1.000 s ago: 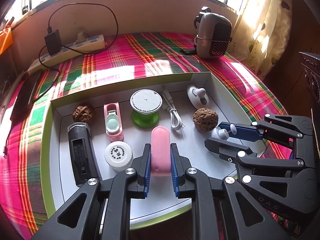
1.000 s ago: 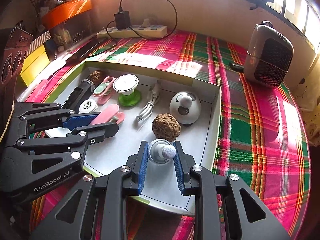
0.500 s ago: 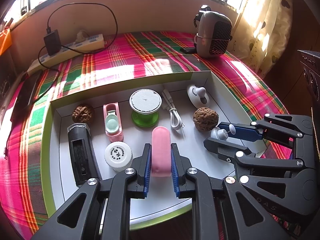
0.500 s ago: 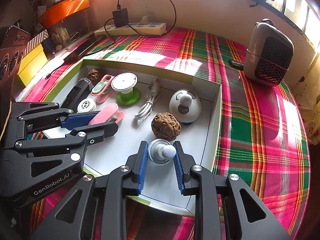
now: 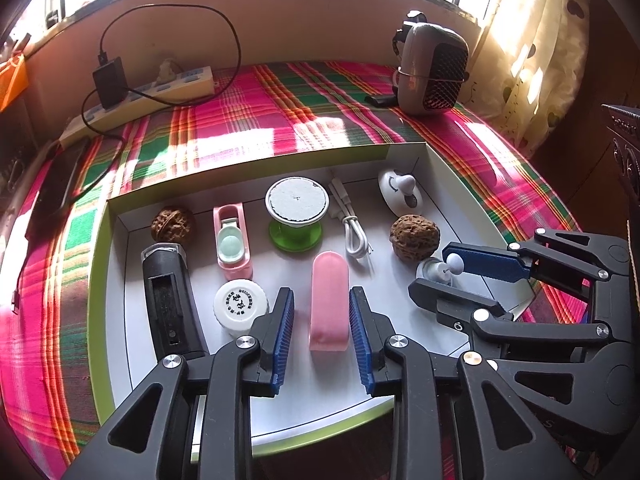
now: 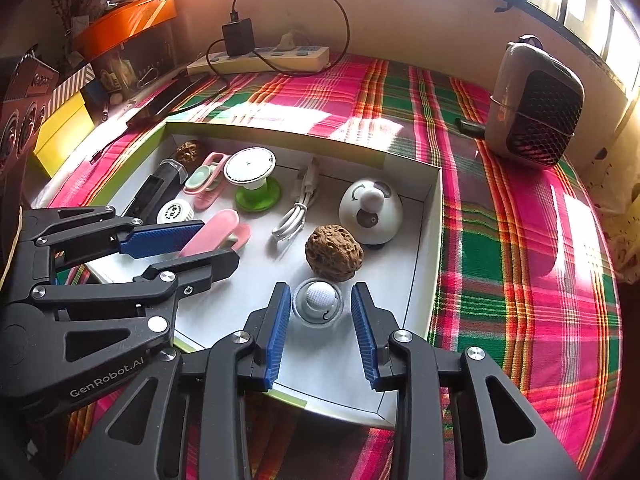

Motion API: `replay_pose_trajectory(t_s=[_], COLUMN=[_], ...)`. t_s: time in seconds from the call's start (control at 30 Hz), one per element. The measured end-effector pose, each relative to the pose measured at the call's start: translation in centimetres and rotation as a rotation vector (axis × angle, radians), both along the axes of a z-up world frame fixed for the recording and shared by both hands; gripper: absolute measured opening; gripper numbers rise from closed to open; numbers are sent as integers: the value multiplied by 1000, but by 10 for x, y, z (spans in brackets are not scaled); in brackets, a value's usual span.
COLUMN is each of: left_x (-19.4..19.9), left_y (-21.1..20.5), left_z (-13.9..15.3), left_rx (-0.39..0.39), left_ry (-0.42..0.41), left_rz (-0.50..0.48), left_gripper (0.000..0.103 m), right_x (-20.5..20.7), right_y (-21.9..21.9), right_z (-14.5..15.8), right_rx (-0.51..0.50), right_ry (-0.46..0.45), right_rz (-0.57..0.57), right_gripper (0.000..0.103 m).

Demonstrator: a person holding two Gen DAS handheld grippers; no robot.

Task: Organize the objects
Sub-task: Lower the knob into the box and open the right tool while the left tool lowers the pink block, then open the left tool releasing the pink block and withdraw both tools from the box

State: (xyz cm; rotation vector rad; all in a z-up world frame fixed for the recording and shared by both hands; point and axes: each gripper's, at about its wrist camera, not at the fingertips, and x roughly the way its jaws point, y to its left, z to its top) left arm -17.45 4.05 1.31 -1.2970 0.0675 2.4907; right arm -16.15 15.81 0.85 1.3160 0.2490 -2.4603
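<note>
A shallow white box point(image 5: 120, 320) with a green rim sits on a plaid cloth and holds several small objects. My left gripper point(image 5: 322, 334) is open around a pink capsule-shaped case point(image 5: 329, 300) that lies on the box floor. My right gripper point(image 6: 320, 334) is open around a small grey-white knob point(image 6: 318, 300) that rests on the floor near the front right corner. The right gripper also shows in the left wrist view point(image 5: 452, 276), and the left gripper in the right wrist view point(image 6: 188, 246).
In the box lie two walnuts point(image 5: 414, 235) point(image 5: 173, 224), a white cable point(image 5: 352, 224), a green-footed white spool point(image 5: 297, 210), a pink toy point(image 5: 233, 242), a black device point(image 5: 168, 304), a white cap point(image 5: 240, 306) and a white dome point(image 6: 370, 210). A heater point(image 6: 536, 112) and power strip point(image 6: 260, 58) stand behind.
Both grippers have opened. The pink case and the small knob, gripped before, now rest free on the box floor between the fingers.
</note>
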Motion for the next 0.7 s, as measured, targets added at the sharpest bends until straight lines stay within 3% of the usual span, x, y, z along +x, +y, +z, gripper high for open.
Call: replay_pose_trajectory(t_s=[0.7], left_x=[32], left_y=[-6], left_z=[22], left_rx=[-38], left_ry=[79], left_rz=[72], left_gripper=[27], right_x=[24], right_y=[14], right_z=[18], right_rx=[-78], right_ry=[51], right_rz=[-56], right_gripper=[36])
